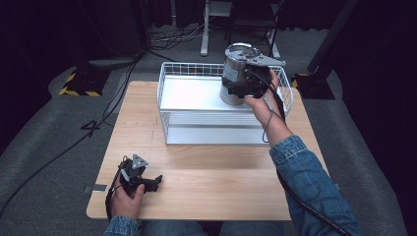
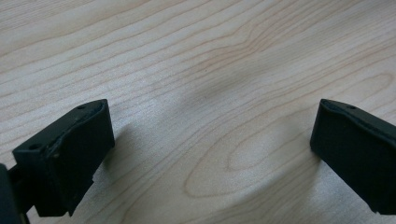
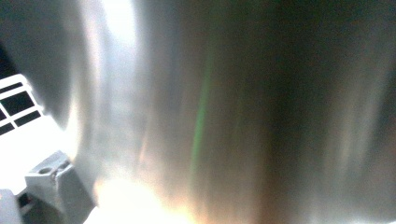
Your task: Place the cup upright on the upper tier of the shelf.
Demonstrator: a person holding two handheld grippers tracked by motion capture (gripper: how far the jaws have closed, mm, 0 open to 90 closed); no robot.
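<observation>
1. Pale wood-grain table (image 1: 206,182), seen from the high view; white wire basket (image 1: 169,105) standing on its far half.
2. Left gripper (image 1: 156,181) resting low on the near-left corner of the table, held in left hand (image 1: 125,199); jaws wide apart in the left gripper view, bare wood (image 2: 210,93) between them, nothing gripped.
3. Steel canister (image 1: 235,73) upright inside the basket, toward its right end.
4. Right gripper (image 1: 242,87) pressed against the near side of the canister, held in right hand (image 1: 263,98); brushed metal wall (image 3: 243,107) right up against the lens in the right gripper view.
5. Jaw spacing on the right: cannot tell; grip on the canister not confirmed.
</observation>
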